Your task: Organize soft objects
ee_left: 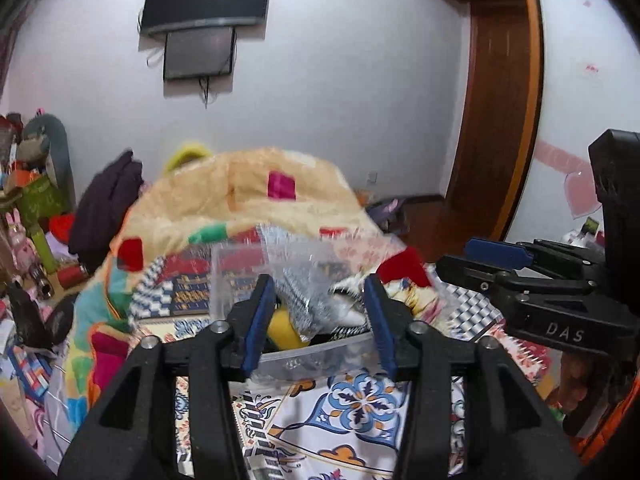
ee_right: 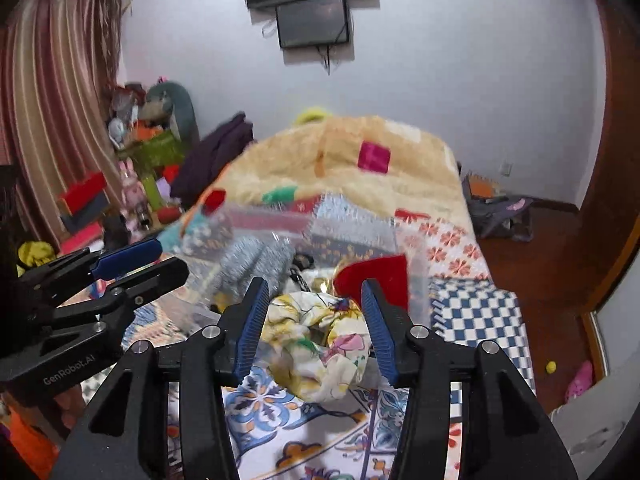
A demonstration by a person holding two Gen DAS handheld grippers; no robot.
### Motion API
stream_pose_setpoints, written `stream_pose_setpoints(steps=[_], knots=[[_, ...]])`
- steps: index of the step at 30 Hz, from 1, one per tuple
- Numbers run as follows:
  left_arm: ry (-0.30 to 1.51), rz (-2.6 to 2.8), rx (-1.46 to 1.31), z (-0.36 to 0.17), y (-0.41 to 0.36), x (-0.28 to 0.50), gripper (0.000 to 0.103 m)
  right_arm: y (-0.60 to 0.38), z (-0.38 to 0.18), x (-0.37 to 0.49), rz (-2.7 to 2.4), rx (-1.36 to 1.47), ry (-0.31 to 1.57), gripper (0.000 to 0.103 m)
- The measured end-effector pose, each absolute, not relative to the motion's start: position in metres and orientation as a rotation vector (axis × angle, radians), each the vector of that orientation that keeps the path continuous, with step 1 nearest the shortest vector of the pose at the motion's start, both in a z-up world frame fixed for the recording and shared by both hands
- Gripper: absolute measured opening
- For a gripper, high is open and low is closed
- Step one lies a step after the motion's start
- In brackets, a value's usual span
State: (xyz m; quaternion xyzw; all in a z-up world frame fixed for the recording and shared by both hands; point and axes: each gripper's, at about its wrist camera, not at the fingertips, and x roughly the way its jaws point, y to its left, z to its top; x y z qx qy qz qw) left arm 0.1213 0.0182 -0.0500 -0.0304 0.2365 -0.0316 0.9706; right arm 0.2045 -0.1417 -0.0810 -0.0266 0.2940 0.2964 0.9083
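Several soft things already sit in the clear plastic bin [ee_left: 280, 360] on the patterned bedspread [ee_left: 360, 408], so the sorting looks well along but not finished. Farthest left, outside the bin, a dark purple garment [ee_left: 108, 204] lies heaped at the bed's edge beside a big cream quilt [ee_left: 248, 192] with coloured patches, and both appear still unsorted. Next, the left gripper [ee_left: 320, 320] hovers just in front of the bin's near wall with its blue pads parted and nothing between them; beyond its jaws a yellow soft piece [ee_left: 282, 332] rests inside the bin under a grey fuzzy item [ee_left: 308, 292] wrapped in crinkled clear film. That film blurs the view, so what else lies beneath is hard to tell. Moving right, the right gripper [ee_right: 318, 328] also stands with jaws spread and empty, poised above a crumpled floral cloth [ee_right: 320, 344] that bulges at the bin's near side, apparently resting on or over the rim. A red cloth [ee_right: 376, 276] sits just behind it, inside the right end of the bin. My reading is that the latest item has been let go and the floral cloth may want tucking down. What remains seems to be the loose purple garment, perhaps the quilt, and the clutter on the far left.
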Motion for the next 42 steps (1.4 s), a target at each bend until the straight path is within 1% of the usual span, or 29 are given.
stream_pose_setpoints(steps=[5,7,9,11,12,13,15,20,22,25,28,29,30,31,32,34,35,37,42], knots=[[0.39,-0.063,-0.06,-0.023,0.012,0.083,0.062,-0.155,-0.051,0.171,0.624,-0.04,0.513,0.045],[0.368,-0.065,-0.059,-0.016,0.01,0.07,0.066,-0.159,-0.044,0.16,0.63,-0.036,0.487,0.047],[0.349,-0.063,-0.054,-0.011,0.008,0.057,0.069,-0.161,-0.041,0.15,0.63,-0.039,0.458,0.056],[0.344,-0.059,-0.054,-0.011,0.01,0.052,0.073,-0.163,-0.043,0.141,0.616,-0.056,0.435,0.072],[0.346,-0.059,-0.058,-0.012,0.011,0.051,0.074,-0.162,-0.048,0.14,0.61,-0.067,0.441,0.075],[0.355,-0.061,-0.064,-0.014,0.012,0.051,0.074,-0.161,-0.055,0.142,0.605,-0.079,0.461,0.077],[0.382,-0.069,-0.077,-0.02,0.013,0.054,0.074,-0.155,-0.077,0.151,0.605,-0.099,0.542,0.077],[0.46,-0.088,-0.117,-0.047,0.02,0.068,0.074,-0.129,-0.153,0.183,0.618,-0.164,0.819,0.077],[0.479,-0.094,-0.127,-0.054,0.022,0.071,0.074,-0.119,-0.18,0.194,0.603,-0.201,0.902,0.077],[0.496,-0.088,-0.129,-0.062,0.023,0.077,0.074,-0.11,-0.207,0.206,0.585,-0.218,0.98,0.077],[0.515,-0.089,-0.142,-0.07,0.025,0.082,0.074,-0.11,-0.212,0.211,0.605,-0.188,0.987,0.076],[0.52,-0.089,-0.145,-0.072,0.025,0.083,0.074,-0.11,-0.211,0.211,0.611,-0.182,0.978,0.065],[0.524,-0.088,-0.147,-0.073,0.026,0.084,0.074,-0.109,-0.21,0.211,0.616,-0.182,0.971,0.059],[0.527,-0.088,-0.147,-0.074,0.026,0.085,0.074,-0.109,-0.21,0.211,0.625,-0.179,0.967,0.047],[0.528,-0.086,-0.147,-0.075,0.026,0.085,0.074,-0.11,-0.208,0.21,0.645,-0.171,0.954,0.031],[0.525,-0.081,-0.143,-0.075,0.027,0.085,0.074,-0.113,-0.206,0.208,0.669,-0.158,0.956,0.016],[0.523,-0.079,-0.142,-0.075,0.028,0.084,0.074,-0.112,-0.206,0.206,0.668,-0.156,0.95,0.012],[0.518,-0.078,-0.144,-0.074,0.029,0.084,0.074,-0.112,-0.203,0.198,0.656,-0.163,0.927,0.011],[0.513,-0.069,-0.159,-0.075,0.035,0.085,0.074,-0.117,-0.159,0.188,0.668,-0.129,0.777,0.011]])
